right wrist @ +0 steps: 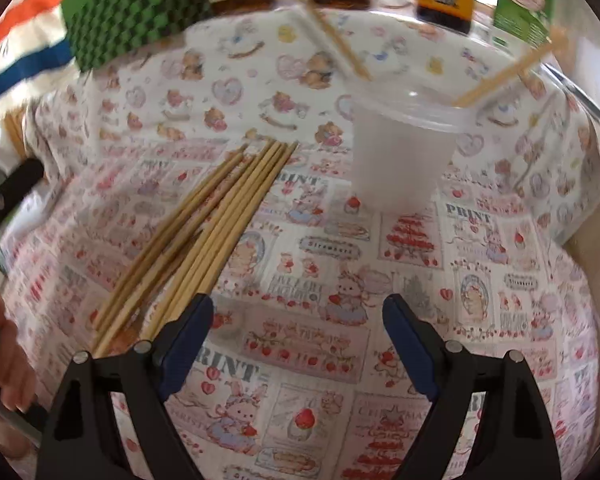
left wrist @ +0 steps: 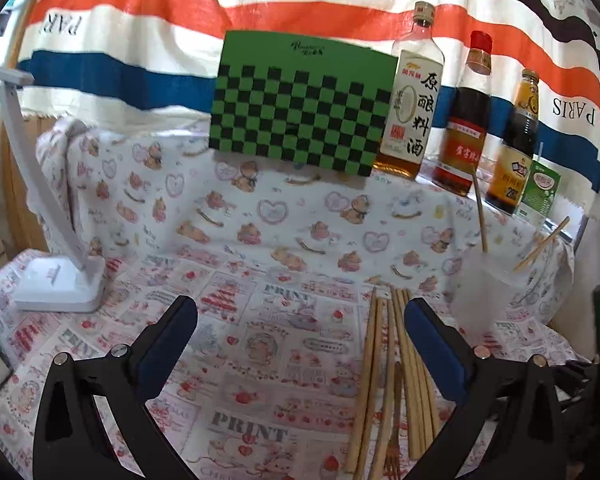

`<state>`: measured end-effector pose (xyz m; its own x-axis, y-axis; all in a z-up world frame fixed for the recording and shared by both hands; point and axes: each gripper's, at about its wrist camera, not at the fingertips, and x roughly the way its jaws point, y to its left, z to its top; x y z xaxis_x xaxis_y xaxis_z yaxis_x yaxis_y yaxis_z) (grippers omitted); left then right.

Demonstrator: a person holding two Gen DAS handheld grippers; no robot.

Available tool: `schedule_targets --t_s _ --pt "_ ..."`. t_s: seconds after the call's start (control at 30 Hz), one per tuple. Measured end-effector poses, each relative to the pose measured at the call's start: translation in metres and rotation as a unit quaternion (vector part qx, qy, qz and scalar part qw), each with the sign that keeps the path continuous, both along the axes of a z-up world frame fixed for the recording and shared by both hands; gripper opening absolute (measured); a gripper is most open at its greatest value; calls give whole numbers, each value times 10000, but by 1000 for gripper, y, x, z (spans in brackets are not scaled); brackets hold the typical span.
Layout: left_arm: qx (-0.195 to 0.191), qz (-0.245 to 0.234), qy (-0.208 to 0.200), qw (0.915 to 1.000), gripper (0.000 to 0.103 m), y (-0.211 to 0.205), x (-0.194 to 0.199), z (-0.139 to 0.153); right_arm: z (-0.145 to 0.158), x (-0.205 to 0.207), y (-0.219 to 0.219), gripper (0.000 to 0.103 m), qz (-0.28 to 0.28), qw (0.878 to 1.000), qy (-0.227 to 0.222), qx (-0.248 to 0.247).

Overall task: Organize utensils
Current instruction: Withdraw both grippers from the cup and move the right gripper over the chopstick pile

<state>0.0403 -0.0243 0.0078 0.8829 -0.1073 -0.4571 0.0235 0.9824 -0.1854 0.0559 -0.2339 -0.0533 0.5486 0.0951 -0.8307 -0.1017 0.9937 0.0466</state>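
The chopsticks (left wrist: 396, 380) are lying in a loose bundle on the table (left wrist: 260, 360), with a small fork (left wrist: 394, 432) among them. The left gripper (left wrist: 300, 320) is hovering with its jaws spread wide and pinching nothing; the bundle is lying just inside its right jaw. The right gripper (right wrist: 298, 320) is also standing with spread, empty jaws, and here the chopsticks (right wrist: 204, 232) are lying to the left, running under its left jaw. The plastic cup (right wrist: 404, 148) is standing farther away, to the right, holding a few chopsticks already.
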Motion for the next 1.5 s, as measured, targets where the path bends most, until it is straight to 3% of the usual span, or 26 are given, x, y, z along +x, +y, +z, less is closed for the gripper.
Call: schedule_targets --t_s 0.17,0.57,0.8,0.97,1.13,1.37,1.5 --pt "79 141 78 9998 103 3 2 -1 -5 0 11 85 115 9998 69 -155" --pt "-346 386 122 9986 103 22 1 2 -11 1 27 85 313 9989 153 -312" --pt "-448 484 141 9977 103 29 1 1 -3 -4 31 85 451 9989 40 -152" --pt "-38 892 -39 9960 103 31 -2 5 -6 -4 37 86 542 9983 39 -221" --pt "-260 866 22 9959 103 40 -1 5 -7 -2 39 89 525 9984 34 -217" --pt "-159 942 154 9953 103 39 3 1 -10 7 38 92 487 9986 222 -14" --pt "-90 990 146 9949 103 38 3 2 -14 6 31 92 335 9987 288 -258"
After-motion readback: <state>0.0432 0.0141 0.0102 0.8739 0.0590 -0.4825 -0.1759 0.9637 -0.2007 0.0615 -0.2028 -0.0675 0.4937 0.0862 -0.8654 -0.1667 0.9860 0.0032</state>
